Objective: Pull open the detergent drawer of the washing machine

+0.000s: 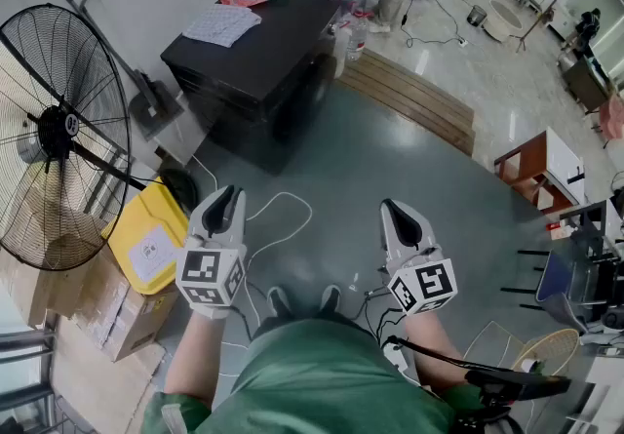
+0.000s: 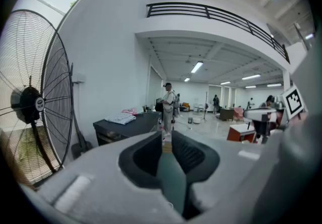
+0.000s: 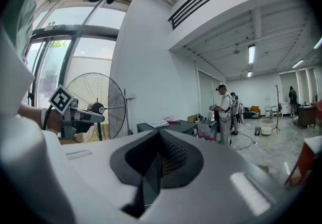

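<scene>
No washing machine or detergent drawer shows in any view. My left gripper point(image 1: 227, 196) is held out over the grey floor at the lower left of the head view, its jaws shut with nothing between them. My right gripper point(image 1: 394, 211) is level with it at the lower middle, shut and empty as well. In the left gripper view the left gripper point(image 2: 163, 140) points towards a black table point(image 2: 126, 125). The right gripper point(image 3: 160, 140) in its own view faces the same way. Both point nearly level, away from the person's body.
A large standing fan point(image 1: 54, 135) stands at the left, beside a yellow box point(image 1: 146, 232) and cardboard boxes point(image 1: 93, 310). The black table point(image 1: 255, 47) lies ahead with cloths on it. White cables point(image 1: 283, 217) trail over the floor. A red-brown side table point(image 1: 536, 169) is at the right. People stand far off point(image 3: 224, 112).
</scene>
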`<action>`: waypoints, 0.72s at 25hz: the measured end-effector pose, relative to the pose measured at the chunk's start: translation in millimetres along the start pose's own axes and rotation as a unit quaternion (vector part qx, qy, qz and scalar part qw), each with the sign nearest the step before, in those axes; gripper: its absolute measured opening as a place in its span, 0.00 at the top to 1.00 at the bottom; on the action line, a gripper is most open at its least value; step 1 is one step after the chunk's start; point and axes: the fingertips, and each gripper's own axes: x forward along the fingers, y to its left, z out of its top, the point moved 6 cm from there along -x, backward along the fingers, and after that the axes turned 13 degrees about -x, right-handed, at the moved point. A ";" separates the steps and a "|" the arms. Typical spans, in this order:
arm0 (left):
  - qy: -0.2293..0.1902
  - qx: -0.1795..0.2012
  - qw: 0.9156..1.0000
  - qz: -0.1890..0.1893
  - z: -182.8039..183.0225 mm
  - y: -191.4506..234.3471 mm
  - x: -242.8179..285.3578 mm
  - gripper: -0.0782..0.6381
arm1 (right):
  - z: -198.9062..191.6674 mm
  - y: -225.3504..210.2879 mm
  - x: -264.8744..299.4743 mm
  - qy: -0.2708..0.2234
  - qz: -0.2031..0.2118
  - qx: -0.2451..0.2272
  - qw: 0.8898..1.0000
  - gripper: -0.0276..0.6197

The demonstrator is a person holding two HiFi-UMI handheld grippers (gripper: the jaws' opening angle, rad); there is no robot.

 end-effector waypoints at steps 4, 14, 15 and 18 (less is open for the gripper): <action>0.008 0.005 1.000 0.002 -13.8 -30.8 -6.9 0.81 | -6.5 -10.7 -25.1 0.001 0.007 -0.001 1.000 0.95; -0.008 0.019 1.000 0.004 -9.2 -88.3 -3.0 0.81 | -6.5 -38.0 -52.2 -0.026 0.025 -0.014 0.999 0.95; -0.008 0.020 1.000 0.006 -9.5 -91.8 -2.3 0.81 | -7.4 -41.0 -53.4 -0.029 0.027 -0.012 0.999 0.95; -0.010 0.024 1.000 0.014 -10.8 -101.5 0.3 0.81 | -11.0 -50.4 -55.4 -0.038 0.036 -0.002 0.999 0.95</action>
